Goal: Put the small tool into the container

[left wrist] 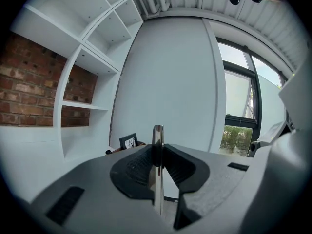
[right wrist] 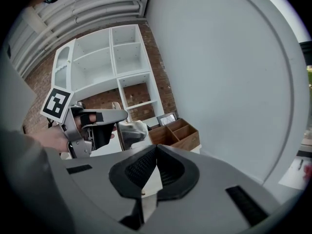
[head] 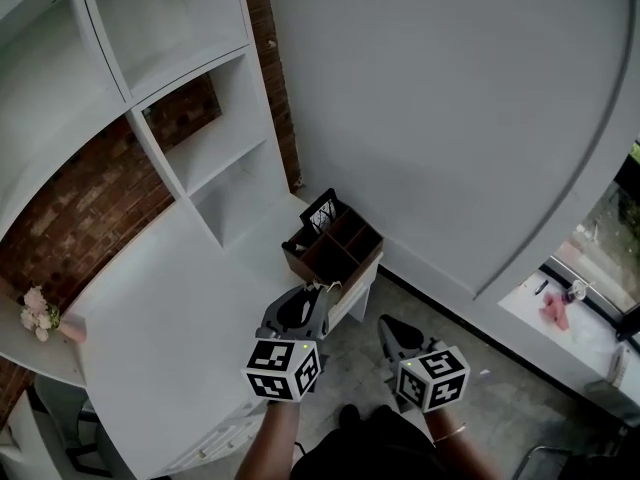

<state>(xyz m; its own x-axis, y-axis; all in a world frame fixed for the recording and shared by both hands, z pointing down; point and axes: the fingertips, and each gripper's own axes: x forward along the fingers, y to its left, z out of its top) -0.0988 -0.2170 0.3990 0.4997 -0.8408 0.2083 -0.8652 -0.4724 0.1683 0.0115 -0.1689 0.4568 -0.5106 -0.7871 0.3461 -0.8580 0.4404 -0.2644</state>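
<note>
The small tool (left wrist: 157,136) is a thin, flat metal strip standing upright between the jaws of my left gripper (left wrist: 157,152), which is shut on it. In the head view the left gripper (head: 303,303) hovers over the corner of the white table (head: 170,338), just short of the wooden container (head: 335,250) with its open compartments. The right gripper view shows the left gripper (right wrist: 127,130), the tool (right wrist: 117,118) and the container (right wrist: 178,134) behind them. My right gripper (head: 392,326) hangs off the table over the floor; its jaws (right wrist: 156,152) are shut with nothing between them.
A black picture frame (head: 322,209) leans behind the container. White cubby shelves (head: 200,118) stand against a brick wall (head: 70,208). Pink flowers (head: 38,313) lie at the table's left end. A curved white wall (head: 450,118) rises on the right, with a window sill (head: 560,318) beyond it.
</note>
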